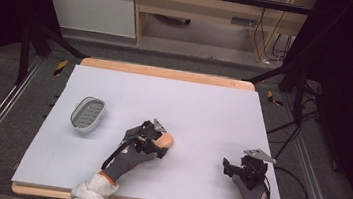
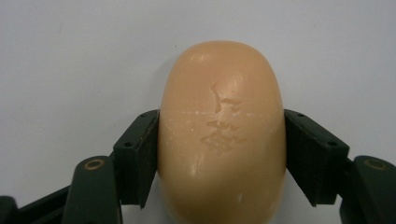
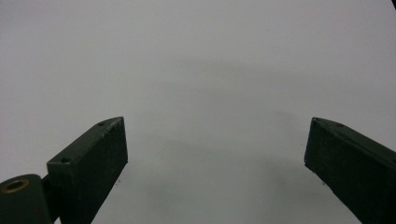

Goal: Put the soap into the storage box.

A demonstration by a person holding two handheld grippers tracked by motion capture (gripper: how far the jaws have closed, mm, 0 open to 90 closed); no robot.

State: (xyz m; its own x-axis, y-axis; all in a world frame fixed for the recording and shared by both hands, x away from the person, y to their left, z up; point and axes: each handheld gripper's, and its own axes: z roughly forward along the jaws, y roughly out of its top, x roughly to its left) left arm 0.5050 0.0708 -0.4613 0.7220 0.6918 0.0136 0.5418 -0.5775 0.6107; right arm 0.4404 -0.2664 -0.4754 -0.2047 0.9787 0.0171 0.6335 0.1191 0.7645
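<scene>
High view: pale table (image 1: 189, 106); grey slotted dish (image 1: 87, 114) at left, well apart from grippers. Left gripper (image 1: 159, 143) near centre, jaws clamped on both sides of tan oval soap (image 2: 222, 135). Right gripper (image 3: 215, 163) spread wide, holding nothing, over bare surface.

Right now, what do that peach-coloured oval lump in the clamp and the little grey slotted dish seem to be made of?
The peach oval bar looks like soap: a waxy, matte surface with a stamped mark and fine scuffs. The left gripper clamps its sides. The grey slotted dish looks like moulded plastic, smooth with a paler rim, though that is less certain from the high view.
</scene>
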